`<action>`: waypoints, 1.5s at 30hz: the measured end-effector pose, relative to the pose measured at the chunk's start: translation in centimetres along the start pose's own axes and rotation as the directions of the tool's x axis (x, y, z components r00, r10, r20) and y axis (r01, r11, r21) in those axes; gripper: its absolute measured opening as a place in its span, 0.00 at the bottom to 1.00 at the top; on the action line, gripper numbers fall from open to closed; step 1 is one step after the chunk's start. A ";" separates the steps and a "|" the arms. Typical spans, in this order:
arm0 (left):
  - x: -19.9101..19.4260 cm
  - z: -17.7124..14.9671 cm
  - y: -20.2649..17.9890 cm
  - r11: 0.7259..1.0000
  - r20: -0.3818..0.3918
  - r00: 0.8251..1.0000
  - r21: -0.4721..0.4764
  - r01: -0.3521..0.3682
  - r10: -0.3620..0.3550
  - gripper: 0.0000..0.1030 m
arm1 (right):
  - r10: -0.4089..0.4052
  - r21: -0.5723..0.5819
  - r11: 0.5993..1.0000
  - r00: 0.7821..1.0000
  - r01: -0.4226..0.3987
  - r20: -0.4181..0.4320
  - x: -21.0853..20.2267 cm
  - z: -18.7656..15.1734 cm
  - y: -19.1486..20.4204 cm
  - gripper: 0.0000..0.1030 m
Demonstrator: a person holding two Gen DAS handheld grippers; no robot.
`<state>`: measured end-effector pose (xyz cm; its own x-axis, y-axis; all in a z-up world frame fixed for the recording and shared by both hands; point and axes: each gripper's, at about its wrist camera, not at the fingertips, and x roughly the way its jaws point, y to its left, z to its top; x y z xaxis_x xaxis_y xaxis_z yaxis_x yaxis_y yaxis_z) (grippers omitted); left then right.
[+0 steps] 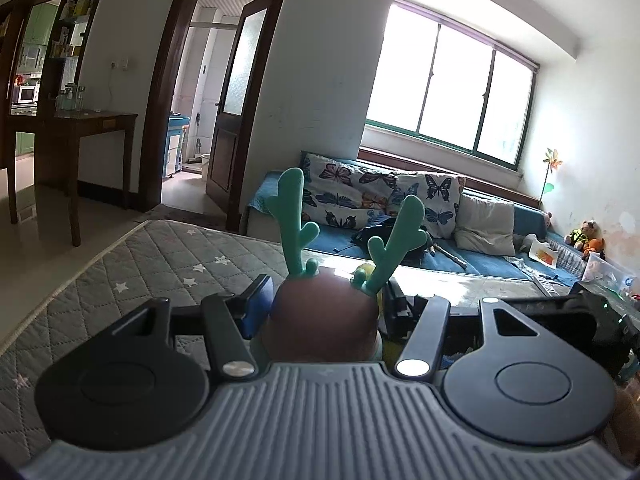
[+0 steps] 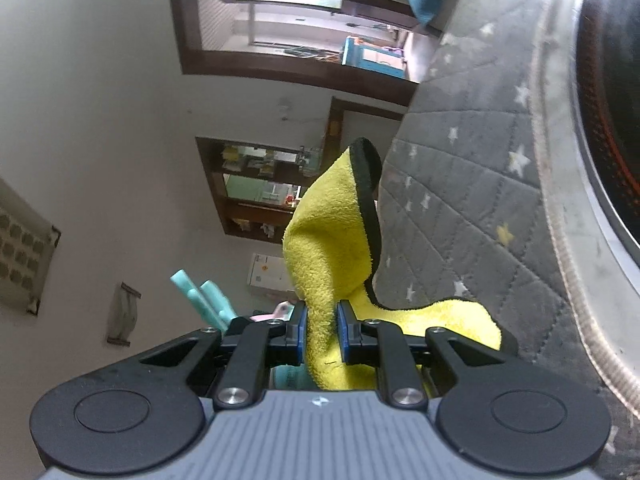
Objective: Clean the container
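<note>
left wrist view: the left gripper is clamped around the brown, antlered container, its blue pads against the sides, holding it upright and steady over the quilted mat, likely so it can be wiped. in the right wrist view the right gripper, rolled sideways, pinches a yellow cloth whose loose end hangs free as a wiping surface.

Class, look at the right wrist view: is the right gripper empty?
No: the right gripper is shut on a yellow cloth, which is pinched between its blue pads.
</note>
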<state>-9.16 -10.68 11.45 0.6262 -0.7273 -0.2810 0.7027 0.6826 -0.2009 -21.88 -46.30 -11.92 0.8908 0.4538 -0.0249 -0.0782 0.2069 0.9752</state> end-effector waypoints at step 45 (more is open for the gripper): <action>-0.1 -0.3 -0.3 0.999 0.009 0.999 -0.032 -0.035 0.035 0.57 | 0.090 0.119 0.989 0.995 -0.093 0.029 1.9 -0.6 -1.3 0.15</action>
<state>-9.47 -10.80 11.29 0.6532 -0.7036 -0.2797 0.6694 0.7093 -0.2210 -20.37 -45.23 -13.32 0.8926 0.4455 0.0698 -0.1072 0.0593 0.9925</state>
